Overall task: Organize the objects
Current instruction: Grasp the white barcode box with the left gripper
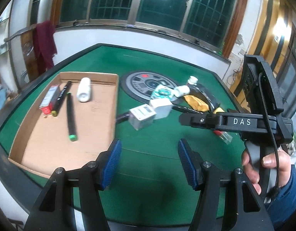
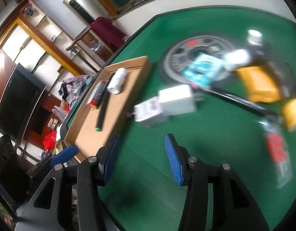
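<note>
A shallow cardboard tray (image 1: 101,115) (image 2: 90,134) lies on the green table and holds a white bottle (image 1: 83,89) (image 2: 117,83), a green-capped marker (image 1: 71,115), a second black marker (image 1: 60,96) and a red-ended box (image 1: 48,101). Right of the tray lies a loose heap: a small printed box (image 1: 141,116) (image 2: 148,111), a white box (image 1: 161,107) (image 2: 176,102), a teal packet (image 1: 162,93) (image 2: 201,69), yellow packets (image 1: 196,103) (image 2: 257,84) and a dark bottle with a white cap (image 1: 193,80). My left gripper (image 1: 149,163) hangs open over bare felt beside the tray. My right gripper (image 2: 141,157) is open too, with nothing between its fingers.
A round grey panel (image 1: 148,84) (image 2: 186,57) is set in the table's middle. A clear packet with red print (image 2: 278,154) lies at the right. The right tool and the hand holding it (image 1: 267,161) fill the right of the left wrist view. The right wrist view is blurred.
</note>
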A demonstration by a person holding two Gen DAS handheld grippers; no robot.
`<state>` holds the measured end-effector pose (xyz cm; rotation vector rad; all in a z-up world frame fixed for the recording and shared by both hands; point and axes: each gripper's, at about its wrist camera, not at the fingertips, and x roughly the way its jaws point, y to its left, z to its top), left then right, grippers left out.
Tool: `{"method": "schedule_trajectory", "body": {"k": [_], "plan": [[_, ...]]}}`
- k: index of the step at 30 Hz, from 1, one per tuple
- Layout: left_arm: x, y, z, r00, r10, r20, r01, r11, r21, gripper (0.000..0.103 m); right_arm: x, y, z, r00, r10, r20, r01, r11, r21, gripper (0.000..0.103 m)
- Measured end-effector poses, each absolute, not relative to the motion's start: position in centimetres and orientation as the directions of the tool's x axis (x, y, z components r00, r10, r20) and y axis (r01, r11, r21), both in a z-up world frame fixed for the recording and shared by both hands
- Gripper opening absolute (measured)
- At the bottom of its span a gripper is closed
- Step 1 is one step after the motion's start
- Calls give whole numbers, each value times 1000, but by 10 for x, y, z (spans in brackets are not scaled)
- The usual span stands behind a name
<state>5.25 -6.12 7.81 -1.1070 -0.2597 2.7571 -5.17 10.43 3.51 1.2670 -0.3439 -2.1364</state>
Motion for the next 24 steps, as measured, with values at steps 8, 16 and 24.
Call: {"method": "schedule_trajectory", "body": {"k": [8, 16, 24], "plan": [[51, -36, 59, -679, 245, -692, -111, -966, -233, 55, -45, 158, 27, -379, -646, -662, 338, -763, 551, 47], [36, -26, 55, -660, 236, -713, -157, -972, -176, 55, -43, 209, 35, -468, -627, -623, 304, -776, 553, 47], [-12, -19, 60, -688, 127, -714, -207, -978, 25, 55, -46, 246, 40, -497, -649, -576, 239, -740, 628, 52]]}}
